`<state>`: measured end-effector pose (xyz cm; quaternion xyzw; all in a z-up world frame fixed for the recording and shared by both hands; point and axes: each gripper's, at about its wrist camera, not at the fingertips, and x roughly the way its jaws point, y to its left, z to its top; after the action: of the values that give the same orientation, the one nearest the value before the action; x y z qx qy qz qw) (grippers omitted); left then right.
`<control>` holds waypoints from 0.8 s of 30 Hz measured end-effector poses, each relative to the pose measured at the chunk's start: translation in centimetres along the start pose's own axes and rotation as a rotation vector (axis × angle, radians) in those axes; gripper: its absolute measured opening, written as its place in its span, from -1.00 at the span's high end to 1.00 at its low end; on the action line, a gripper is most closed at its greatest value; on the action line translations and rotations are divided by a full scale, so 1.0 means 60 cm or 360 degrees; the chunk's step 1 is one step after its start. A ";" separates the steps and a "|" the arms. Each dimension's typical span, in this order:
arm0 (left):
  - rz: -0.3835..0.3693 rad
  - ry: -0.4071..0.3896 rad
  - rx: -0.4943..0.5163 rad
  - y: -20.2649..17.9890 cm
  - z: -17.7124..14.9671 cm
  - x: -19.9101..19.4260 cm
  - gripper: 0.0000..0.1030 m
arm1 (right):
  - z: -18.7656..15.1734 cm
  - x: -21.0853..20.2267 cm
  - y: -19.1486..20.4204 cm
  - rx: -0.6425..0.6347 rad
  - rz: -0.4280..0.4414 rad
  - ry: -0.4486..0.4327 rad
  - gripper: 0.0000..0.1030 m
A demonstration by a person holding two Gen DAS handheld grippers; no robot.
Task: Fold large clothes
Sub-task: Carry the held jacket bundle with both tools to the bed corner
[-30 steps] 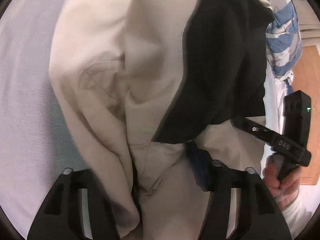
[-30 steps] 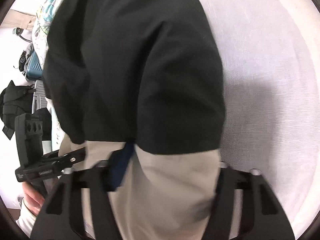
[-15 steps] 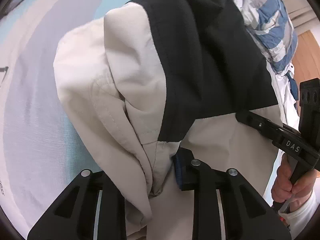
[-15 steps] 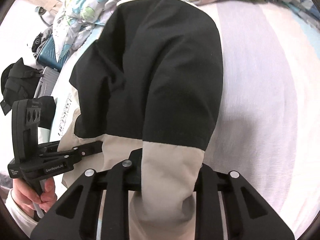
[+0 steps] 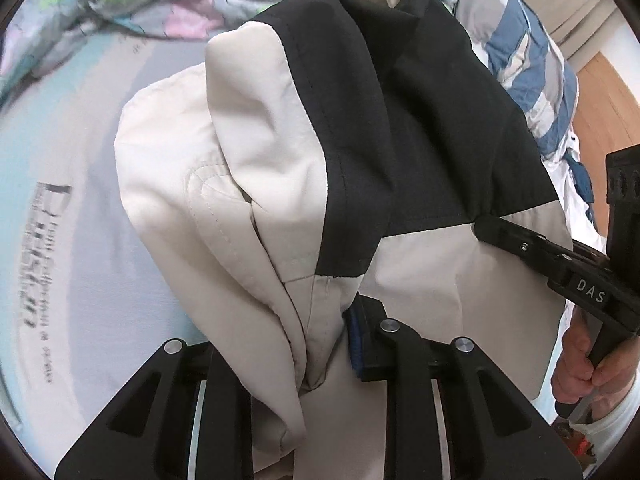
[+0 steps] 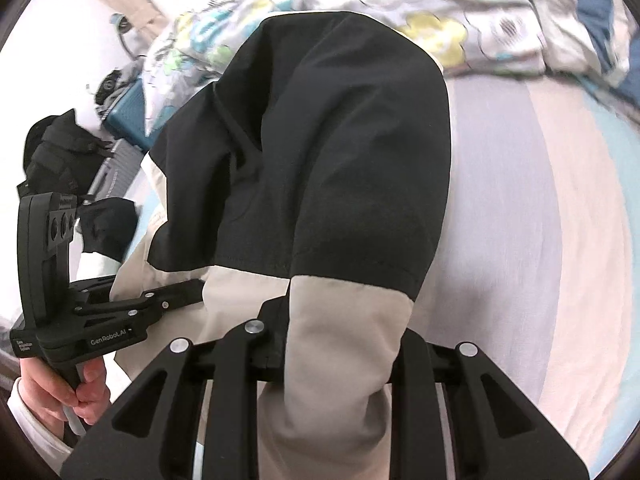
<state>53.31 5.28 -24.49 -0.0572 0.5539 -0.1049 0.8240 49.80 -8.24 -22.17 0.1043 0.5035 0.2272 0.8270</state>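
Observation:
A beige and black jacket (image 5: 360,140) hangs bunched over the bed, lifted by its near edge. In the left wrist view my left gripper (image 5: 296,352) is shut on a fold of the beige cloth, which spills down between its fingers. My right gripper (image 5: 492,228) comes in from the right there, a hand on its handle, its tips against the beige panel. In the right wrist view my right gripper (image 6: 340,344) is shut on a beige part of the jacket (image 6: 340,160) just below the black part. My left gripper (image 6: 188,292) grips the cloth at the left.
A pale striped bed sheet (image 5: 72,220) lies under the jacket. A patterned quilt (image 5: 160,4) is heaped at the far side, and blue striped bedding (image 5: 532,76) at the right. Beside the bed stand a teal case (image 6: 124,116) and a black bag (image 6: 56,152).
Both grippers closed on the beige cloth and rose, drawing the jacket's near edge up off the sheet. More of the bed and quilt now shows beyond it.

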 end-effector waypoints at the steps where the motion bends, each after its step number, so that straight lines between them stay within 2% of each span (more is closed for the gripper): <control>1: 0.0021 -0.0022 -0.0008 0.000 -0.001 -0.015 0.56 | 0.004 -0.007 0.012 -0.0023 0.0004 -0.0011 0.57; 8: 0.0208 -0.0127 -0.0080 0.025 -0.028 -0.140 0.58 | 0.031 -0.047 0.129 -0.0199 0.0092 -0.0042 0.57; 12: 0.0260 -0.0175 -0.0129 0.082 -0.047 -0.212 0.59 | 0.041 -0.049 0.214 -0.0275 0.0144 -0.0030 0.57; 16: 0.0290 -0.0225 -0.0158 0.176 -0.073 -0.274 0.60 | 0.043 -0.036 0.308 -0.0357 0.0161 -0.0033 0.58; 19: 0.0286 -0.0262 -0.0191 0.253 -0.091 -0.310 0.60 | 0.040 -0.018 0.392 -0.0416 0.0155 -0.0044 0.58; 24: 0.0345 -0.0292 -0.0242 0.389 -0.131 -0.382 0.60 | 0.039 0.035 0.547 -0.0468 0.0194 -0.0025 0.58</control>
<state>40.23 33.53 -11.75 -0.0687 0.4857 0.0326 0.8708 43.80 21.64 -9.52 0.0141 0.4511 0.3474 0.8219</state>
